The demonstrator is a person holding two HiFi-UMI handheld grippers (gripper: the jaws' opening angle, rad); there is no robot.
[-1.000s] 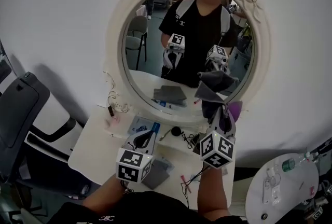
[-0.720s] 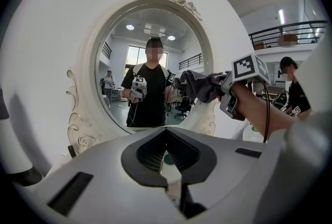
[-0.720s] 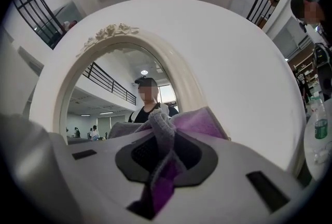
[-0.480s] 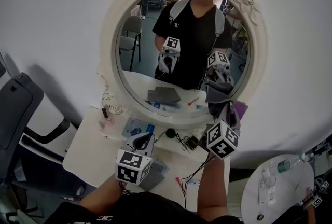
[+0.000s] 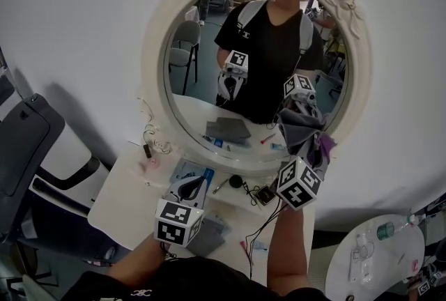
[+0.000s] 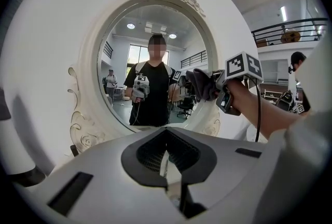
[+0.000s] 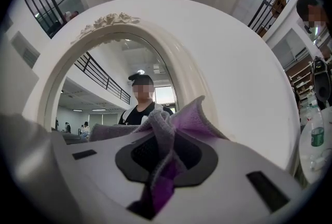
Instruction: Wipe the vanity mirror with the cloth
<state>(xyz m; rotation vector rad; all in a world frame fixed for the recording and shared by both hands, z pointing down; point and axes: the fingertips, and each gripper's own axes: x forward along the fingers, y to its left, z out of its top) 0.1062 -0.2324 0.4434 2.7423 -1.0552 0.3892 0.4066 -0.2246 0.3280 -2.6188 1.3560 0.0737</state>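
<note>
A plain white wall is filling most of the head view, and the oval vanity mirror in its ornate cream frame is leaning against it, reflecting a person in a dark top with both grippers and a big room with chairs behind. A white table is standing under the mirror, with a dark chair sitting to its left and a round white side table carrying a bottle to its right. The right gripper is reaching up to the mirror's lower right edge, its jaws pinching the grey and purple cloth, which is pressing against the glass there. The left gripper is hovering low over the table, jaws together and empty. Nothing is blocking the glass. Loose cables and a grey pad are lying on the tabletop.
</note>
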